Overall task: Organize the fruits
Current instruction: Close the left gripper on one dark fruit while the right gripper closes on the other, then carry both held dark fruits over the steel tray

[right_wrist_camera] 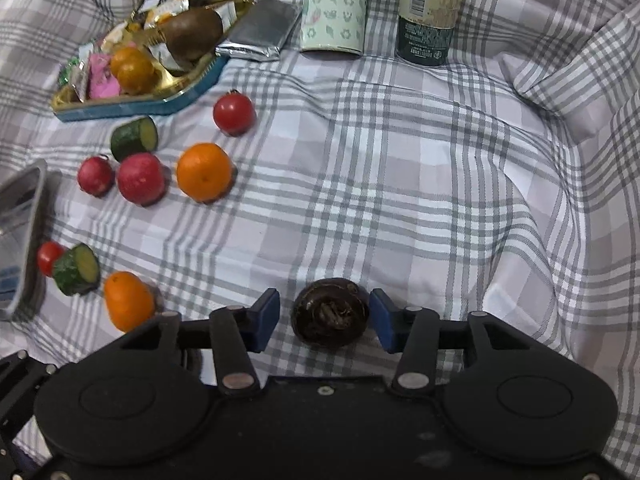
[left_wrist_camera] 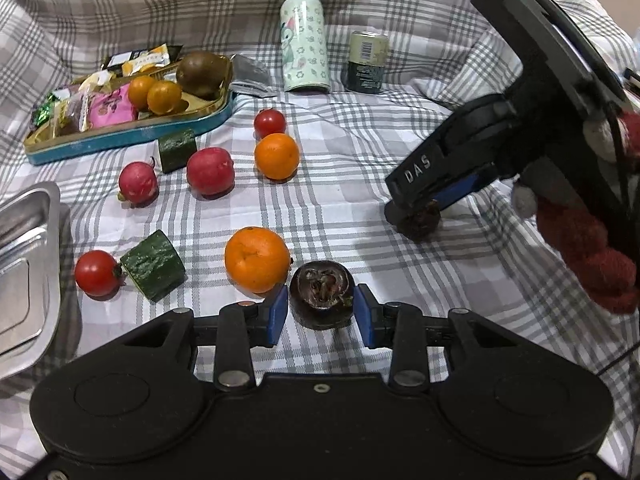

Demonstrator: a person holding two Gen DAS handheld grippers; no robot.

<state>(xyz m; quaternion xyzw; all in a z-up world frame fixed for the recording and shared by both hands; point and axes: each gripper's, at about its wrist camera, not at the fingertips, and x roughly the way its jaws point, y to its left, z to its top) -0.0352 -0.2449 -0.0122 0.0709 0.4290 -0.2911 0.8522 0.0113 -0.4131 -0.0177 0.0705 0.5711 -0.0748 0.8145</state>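
My left gripper [left_wrist_camera: 322,312] is open, its blue pads on either side of a dark brown water chestnut [left_wrist_camera: 322,294] on the checked cloth, with small gaps. My right gripper [right_wrist_camera: 325,316] is open around a second dark chestnut [right_wrist_camera: 330,312]; it also shows in the left wrist view [left_wrist_camera: 420,222], under the right gripper. Two oranges [left_wrist_camera: 257,259] [left_wrist_camera: 277,156], two tomatoes [left_wrist_camera: 97,273] [left_wrist_camera: 269,122], two red radishes [left_wrist_camera: 210,170] [left_wrist_camera: 137,182] and two cucumber pieces [left_wrist_camera: 154,266] [left_wrist_camera: 177,149] lie on the cloth.
A blue tin tray [left_wrist_camera: 132,136] at the back left holds snacks, two small oranges and a kiwi [left_wrist_camera: 202,72]. A steel tray [left_wrist_camera: 24,276] lies at the left edge. A patterned can [left_wrist_camera: 305,46], a green can [left_wrist_camera: 367,62] and a foil packet [right_wrist_camera: 260,30] stand behind.
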